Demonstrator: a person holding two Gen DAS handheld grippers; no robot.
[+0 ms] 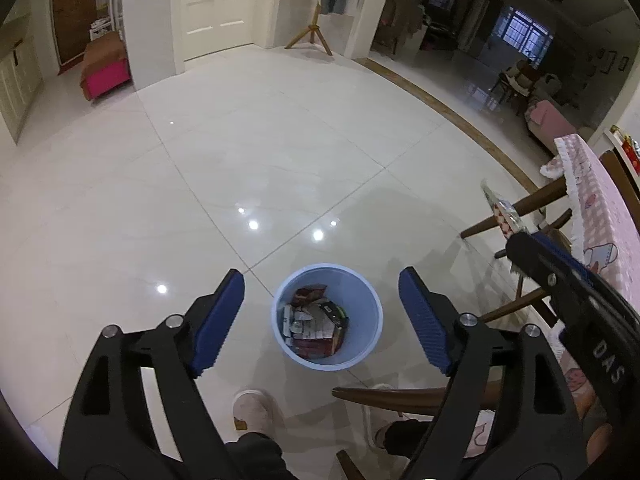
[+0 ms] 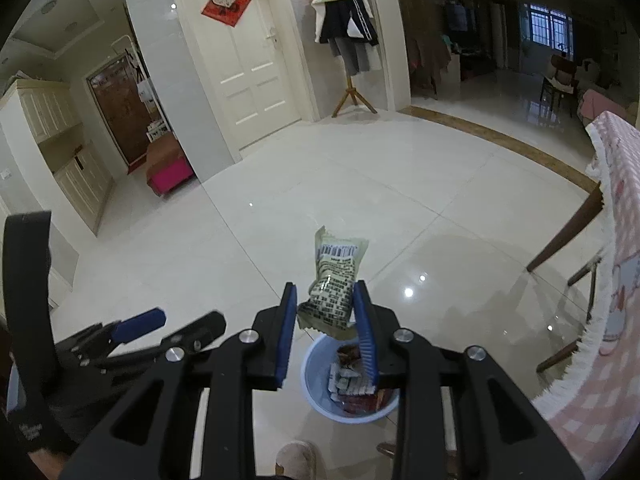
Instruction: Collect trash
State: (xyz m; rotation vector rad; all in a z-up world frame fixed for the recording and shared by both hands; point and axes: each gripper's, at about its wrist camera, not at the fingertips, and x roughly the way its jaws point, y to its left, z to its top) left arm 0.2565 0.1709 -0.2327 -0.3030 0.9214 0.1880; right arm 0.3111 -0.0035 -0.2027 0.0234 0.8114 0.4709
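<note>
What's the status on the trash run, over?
Left gripper open, empty, above blue bin. Right gripper shut on snack wrapper, over bin. Nothing in the way.

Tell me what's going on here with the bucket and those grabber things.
A person is collecting trash with a handheld gripper in each hand. The right gripper is shut on a beige snack wrapper, held above a light blue bin on the tiled floor. The bin already holds several wrappers. The left gripper hangs open and empty over the bin.

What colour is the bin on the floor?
Pale blue. The bin shows best in the left wrist view, between the open left gripper.
</note>
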